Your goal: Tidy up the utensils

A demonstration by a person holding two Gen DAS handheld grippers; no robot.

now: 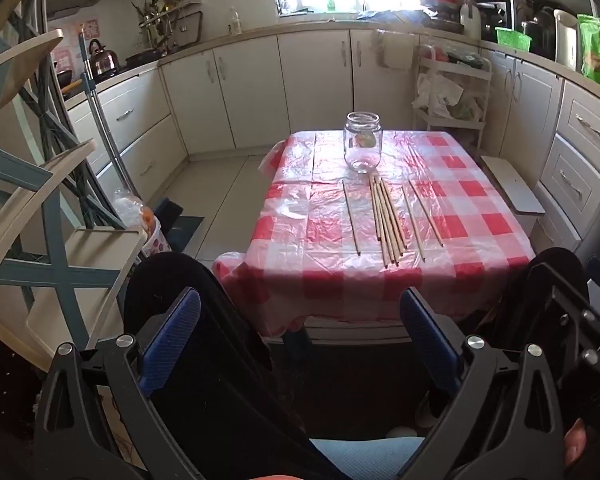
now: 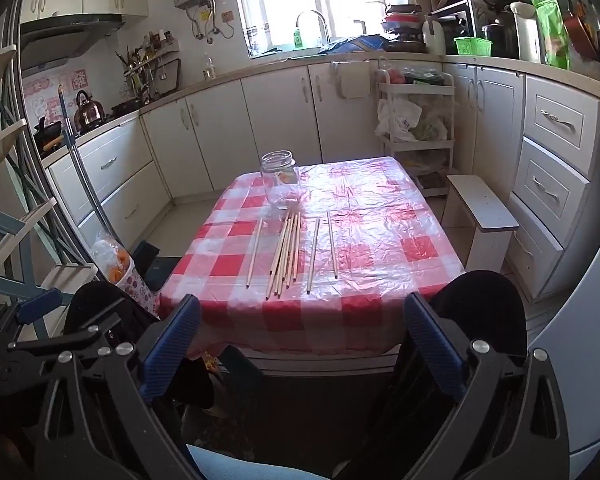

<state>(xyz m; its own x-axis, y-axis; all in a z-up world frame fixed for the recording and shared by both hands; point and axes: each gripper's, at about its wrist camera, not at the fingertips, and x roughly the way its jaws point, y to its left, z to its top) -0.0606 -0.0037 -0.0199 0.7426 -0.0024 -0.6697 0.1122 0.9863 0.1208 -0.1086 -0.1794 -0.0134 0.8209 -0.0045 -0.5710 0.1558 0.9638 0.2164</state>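
Several wooden chopsticks (image 1: 386, 220) lie side by side on a red-and-white checked table (image 1: 480, 200), a tight bunch in the middle and single ones on each side. An empty clear glass jar (image 1: 362, 142) stands upright just beyond them. My left gripper (image 1: 300, 336) is open and empty, held low in front of the table's near edge. In the right wrist view the chopsticks (image 2: 288, 252), the jar (image 2: 280, 180) and the table (image 2: 380, 240) show again. My right gripper (image 2: 300, 340) is open and empty, also short of the near edge.
White kitchen cabinets (image 1: 316, 80) run behind and to the right of the table. A white stool (image 2: 480, 204) stands at the table's right. A wooden shelf rack (image 1: 32, 200) and a mop handle (image 1: 104, 120) are on the left. A white trolley (image 2: 416, 128) stands behind.
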